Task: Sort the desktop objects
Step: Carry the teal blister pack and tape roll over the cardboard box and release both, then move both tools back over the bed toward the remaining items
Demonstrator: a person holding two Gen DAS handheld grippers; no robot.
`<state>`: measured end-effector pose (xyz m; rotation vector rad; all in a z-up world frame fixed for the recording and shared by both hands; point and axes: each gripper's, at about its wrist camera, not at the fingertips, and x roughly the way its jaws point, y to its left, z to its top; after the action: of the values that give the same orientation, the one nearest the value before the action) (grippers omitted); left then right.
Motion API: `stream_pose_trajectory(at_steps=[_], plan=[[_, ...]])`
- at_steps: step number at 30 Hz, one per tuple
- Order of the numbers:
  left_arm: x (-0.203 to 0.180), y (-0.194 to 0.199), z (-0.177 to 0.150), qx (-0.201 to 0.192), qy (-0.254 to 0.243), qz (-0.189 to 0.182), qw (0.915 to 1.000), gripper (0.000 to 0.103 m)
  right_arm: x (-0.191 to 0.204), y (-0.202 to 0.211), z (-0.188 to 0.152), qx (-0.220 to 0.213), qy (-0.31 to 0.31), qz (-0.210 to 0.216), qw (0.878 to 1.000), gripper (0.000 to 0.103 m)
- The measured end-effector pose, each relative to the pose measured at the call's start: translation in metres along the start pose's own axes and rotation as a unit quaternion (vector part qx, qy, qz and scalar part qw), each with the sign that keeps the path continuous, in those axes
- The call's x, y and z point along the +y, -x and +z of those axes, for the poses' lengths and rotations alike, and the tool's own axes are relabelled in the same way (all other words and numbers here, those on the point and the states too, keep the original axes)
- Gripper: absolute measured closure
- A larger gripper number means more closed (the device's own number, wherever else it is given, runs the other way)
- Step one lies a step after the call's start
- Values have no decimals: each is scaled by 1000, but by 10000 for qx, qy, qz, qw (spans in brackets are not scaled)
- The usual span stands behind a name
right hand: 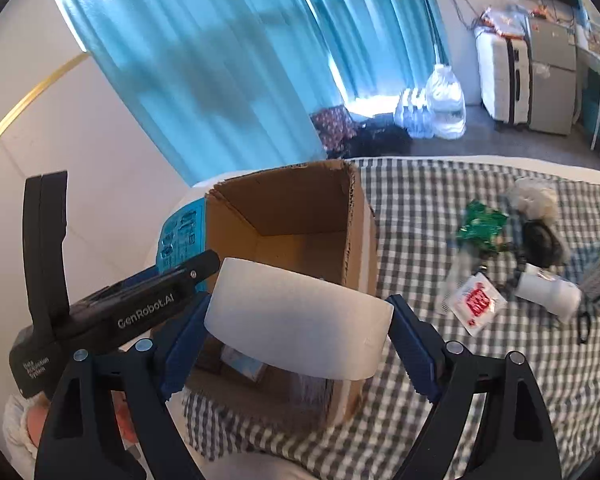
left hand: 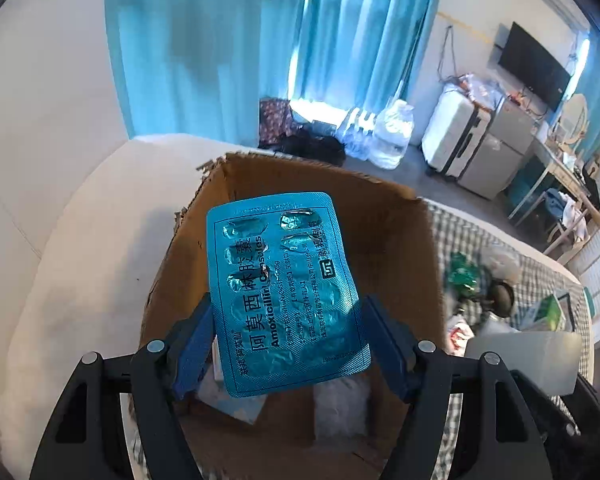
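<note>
My left gripper [left hand: 288,344] is shut on a blue amoxicillin blister pack [left hand: 284,292] and holds it upright above the open cardboard box [left hand: 392,232]. My right gripper [right hand: 296,340] is shut on a white roll of tape [right hand: 300,324], held over the near edge of the same box [right hand: 356,240]. The left gripper body [right hand: 112,312] and the blister pack [right hand: 180,236] show at the box's left side in the right wrist view. The box holds a few items at its bottom.
The box stands on a checked cloth [right hand: 440,380] on a bed. Loose items lie to the right: a green wrapper [right hand: 480,228], a red and white sachet [right hand: 476,304], a white bottle [right hand: 548,292], a black object [right hand: 544,240]. Blue curtains [right hand: 220,60] hang behind.
</note>
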<state>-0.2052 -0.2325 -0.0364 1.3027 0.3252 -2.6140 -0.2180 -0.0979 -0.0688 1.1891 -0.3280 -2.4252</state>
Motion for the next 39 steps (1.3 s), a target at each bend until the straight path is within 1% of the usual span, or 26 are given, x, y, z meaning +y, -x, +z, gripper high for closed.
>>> stream_pose_trajectory(at_steps=[5, 9, 12, 14, 15, 16, 17, 20, 21, 23, 25, 29, 33, 35, 37, 39], plan=[[11, -44, 14, 313, 21, 32, 9995, 29, -10, -44, 23, 197, -71, -58, 9998, 17], [14, -71, 26, 370, -79, 100, 9992, 29, -17, -72, 45, 222, -195, 42, 9996, 17], [12, -87, 31, 400, -169, 78, 9990, 29, -21, -89, 58, 234, -338, 163, 9990, 17], [10, -92, 31, 421, -252, 114, 9987, 25, -21, -100, 65, 266, -414, 245, 9985, 16], [9, -93, 29, 420, -306, 141, 9985, 15, -20, -101, 67, 261, -451, 243, 9983, 14], [7, -93, 27, 425, -382, 209, 9981, 5, -20, -102, 68, 235, -478, 226, 9983, 10], [5, -92, 25, 418, -441, 308, 9977, 3, -20, -103, 70, 245, -523, 258, 9980, 10], [-2, -86, 19, 385, -680, 535, 9955, 2, -23, -100, 71, 243, -656, 241, 9973, 9], [-5, -83, 17, 379, -711, 564, 9952, 2, -23, -98, 72, 236, -689, 204, 9971, 9], [-7, -74, 11, 390, -702, 581, 9951, 2, -24, -88, 70, 195, -763, 279, 9965, 9], [-6, -63, 4, 393, -666, 534, 9956, 2, -24, -75, 68, 138, -792, 267, 9964, 9], [-5, -30, -13, 352, -617, 464, 9964, 2, -28, -34, 59, -15, -741, 215, 9970, 9], [-13, 9, -30, 178, -594, 322, 9976, 0, -35, 13, 40, -283, -587, -112, 9978, 9], [-20, 24, -35, 82, -581, 237, 9980, 0, -45, 40, 25, -431, -571, -304, 9970, 9], [-36, 40, -41, -38, -576, 98, 9983, 0, -52, 62, 14, -572, -526, -507, 9957, 9], [-53, 52, -50, -107, -594, 10, 9982, 0, -63, 86, -1, -794, -467, -802, 9925, 9]])
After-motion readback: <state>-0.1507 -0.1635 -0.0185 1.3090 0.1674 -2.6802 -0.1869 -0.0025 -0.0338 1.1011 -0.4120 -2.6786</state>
